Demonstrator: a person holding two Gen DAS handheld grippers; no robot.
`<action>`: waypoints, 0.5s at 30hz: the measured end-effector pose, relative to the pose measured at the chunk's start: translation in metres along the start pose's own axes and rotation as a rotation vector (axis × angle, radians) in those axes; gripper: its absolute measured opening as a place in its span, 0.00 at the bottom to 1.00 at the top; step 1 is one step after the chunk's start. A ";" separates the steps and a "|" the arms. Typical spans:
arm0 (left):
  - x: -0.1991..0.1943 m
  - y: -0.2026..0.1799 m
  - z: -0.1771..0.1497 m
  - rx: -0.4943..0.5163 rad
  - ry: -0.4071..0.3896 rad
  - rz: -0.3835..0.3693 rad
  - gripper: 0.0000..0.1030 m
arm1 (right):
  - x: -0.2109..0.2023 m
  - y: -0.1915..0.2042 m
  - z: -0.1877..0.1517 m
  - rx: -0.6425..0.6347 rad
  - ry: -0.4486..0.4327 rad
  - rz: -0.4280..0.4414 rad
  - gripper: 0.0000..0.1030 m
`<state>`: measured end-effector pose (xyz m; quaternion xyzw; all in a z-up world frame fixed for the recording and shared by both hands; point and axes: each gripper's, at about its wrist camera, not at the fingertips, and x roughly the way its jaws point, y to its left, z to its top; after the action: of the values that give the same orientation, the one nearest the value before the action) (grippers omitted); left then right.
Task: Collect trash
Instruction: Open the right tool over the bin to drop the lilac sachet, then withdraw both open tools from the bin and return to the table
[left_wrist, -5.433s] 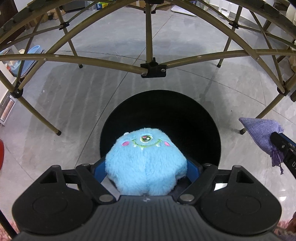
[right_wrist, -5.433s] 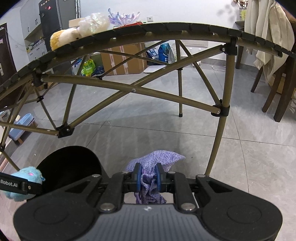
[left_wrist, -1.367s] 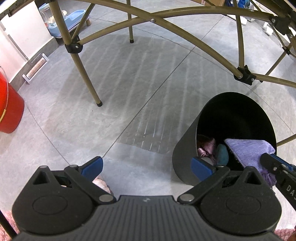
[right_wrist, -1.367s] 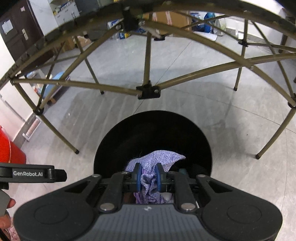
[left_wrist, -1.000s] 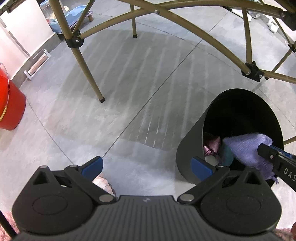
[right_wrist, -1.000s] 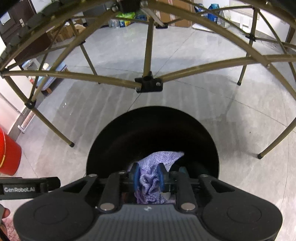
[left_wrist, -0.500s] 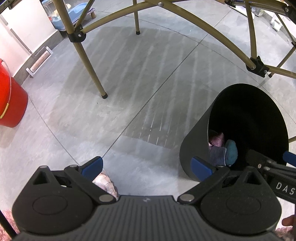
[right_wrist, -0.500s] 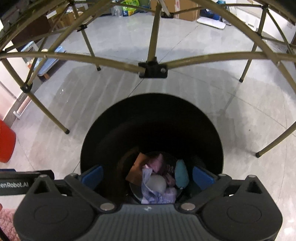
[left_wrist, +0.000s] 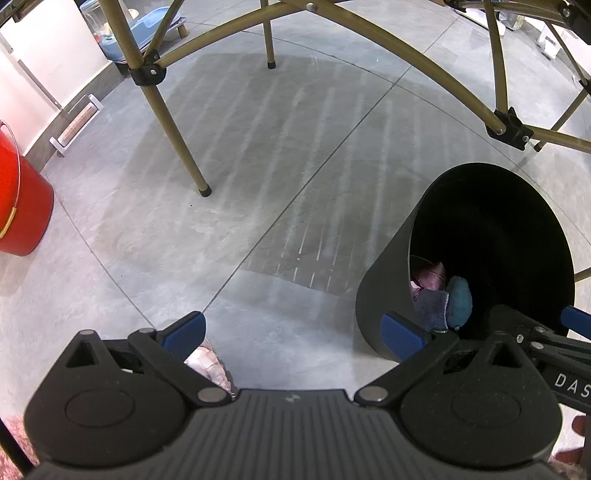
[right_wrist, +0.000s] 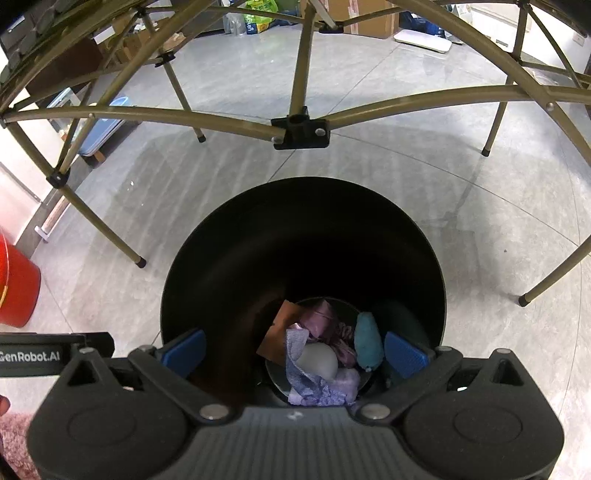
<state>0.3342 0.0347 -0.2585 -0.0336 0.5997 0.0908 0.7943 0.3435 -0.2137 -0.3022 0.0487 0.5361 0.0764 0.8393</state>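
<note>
The purple cloth is seen inside the black bin, below the spread, empty right gripper; the left gripper is likewise held spread and empty.

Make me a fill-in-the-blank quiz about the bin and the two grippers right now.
1. The right gripper hangs over the black bin with its jaws ____.
2. The purple cloth lies ____ the bin.
3. The left gripper holds ____.
4. The bucket on the floor is ____ in colour.

Missing words: open; inside; nothing; red
</note>
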 end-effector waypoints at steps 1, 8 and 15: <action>0.000 0.000 0.000 0.000 -0.001 0.000 1.00 | 0.000 0.000 0.000 -0.001 -0.002 0.000 1.00; 0.000 0.000 -0.001 0.003 -0.002 -0.001 1.00 | -0.005 0.002 0.000 -0.019 -0.026 -0.008 1.00; -0.001 -0.002 -0.001 0.007 -0.006 -0.004 1.00 | -0.008 0.001 0.000 -0.026 -0.040 -0.015 1.00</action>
<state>0.3337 0.0321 -0.2577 -0.0318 0.5977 0.0875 0.7963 0.3397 -0.2141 -0.2947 0.0355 0.5184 0.0761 0.8510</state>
